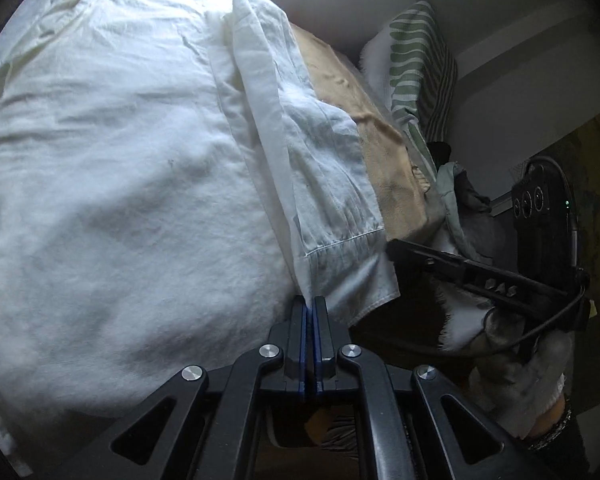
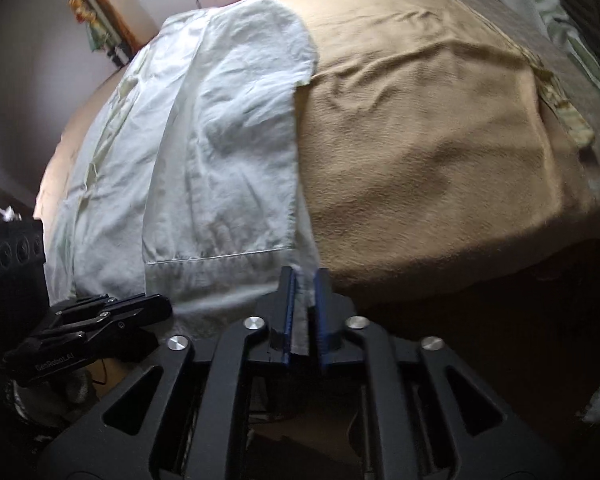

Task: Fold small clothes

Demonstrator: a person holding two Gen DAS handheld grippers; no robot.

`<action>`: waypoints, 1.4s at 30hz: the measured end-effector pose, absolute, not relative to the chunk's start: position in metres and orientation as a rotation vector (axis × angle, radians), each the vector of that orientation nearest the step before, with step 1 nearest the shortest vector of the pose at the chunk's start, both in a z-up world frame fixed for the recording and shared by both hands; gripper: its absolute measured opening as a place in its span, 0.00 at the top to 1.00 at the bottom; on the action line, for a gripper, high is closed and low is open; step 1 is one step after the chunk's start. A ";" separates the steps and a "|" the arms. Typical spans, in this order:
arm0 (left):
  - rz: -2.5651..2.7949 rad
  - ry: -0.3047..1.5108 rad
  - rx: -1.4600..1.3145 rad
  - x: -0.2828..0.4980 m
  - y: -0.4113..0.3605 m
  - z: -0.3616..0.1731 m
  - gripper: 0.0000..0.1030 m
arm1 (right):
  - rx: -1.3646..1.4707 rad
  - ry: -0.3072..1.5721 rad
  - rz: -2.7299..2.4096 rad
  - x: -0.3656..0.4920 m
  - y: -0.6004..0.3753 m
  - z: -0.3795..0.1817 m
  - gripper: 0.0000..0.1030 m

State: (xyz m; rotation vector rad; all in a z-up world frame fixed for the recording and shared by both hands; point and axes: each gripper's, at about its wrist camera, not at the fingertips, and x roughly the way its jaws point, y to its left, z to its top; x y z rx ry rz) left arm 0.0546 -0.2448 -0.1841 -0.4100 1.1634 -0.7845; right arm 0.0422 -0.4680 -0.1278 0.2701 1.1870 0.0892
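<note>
1. Left wrist view. The left tongs [image 1: 310, 312] are pressed together on a folded edge of the white shirt [image 1: 112, 168], at its near hem. The shirt lies spread over the left and middle of the bed, on a tan blanket [image 1: 364, 128]; a sleeve [image 1: 320, 168] is folded over along the shirt's right side. The right tongs [image 1: 396, 250] reach in from the right, their tips at the sleeve's cuff; from this side their gap cannot be told. A gloved hand [image 1: 532, 376] holds them. A green-striped cloth [image 1: 416, 60] lies far right.

2. Right wrist view. The right tongs [image 2: 305, 284] stand narrowly apart, a strip of the shirt's [image 2: 220, 152] near edge hanging between the pads [image 2: 290, 304], which do not clamp it. The blanket [image 2: 428, 152] fills the right. The left tongs [image 2: 156, 306] enter near left, at the shirt's hem.
</note>
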 end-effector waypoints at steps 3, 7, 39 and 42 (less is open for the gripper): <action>-0.762 1.130 -0.397 0.049 -0.238 -0.176 0.82 | 0.349 1.114 0.092 0.026 -0.490 -0.121 0.71; -0.753 1.043 -0.350 0.037 -0.229 -0.160 0.80 | 0.426 1.085 0.121 0.024 -0.506 -0.124 0.71; -0.624 0.951 -0.444 0.119 -0.146 -0.111 0.69 | -0.102 0.951 0.228 0.025 -0.319 -0.079 0.96; -0.595 0.942 -0.458 0.136 -0.132 -0.104 0.69 | -0.184 0.955 0.275 0.026 -0.285 -0.087 0.96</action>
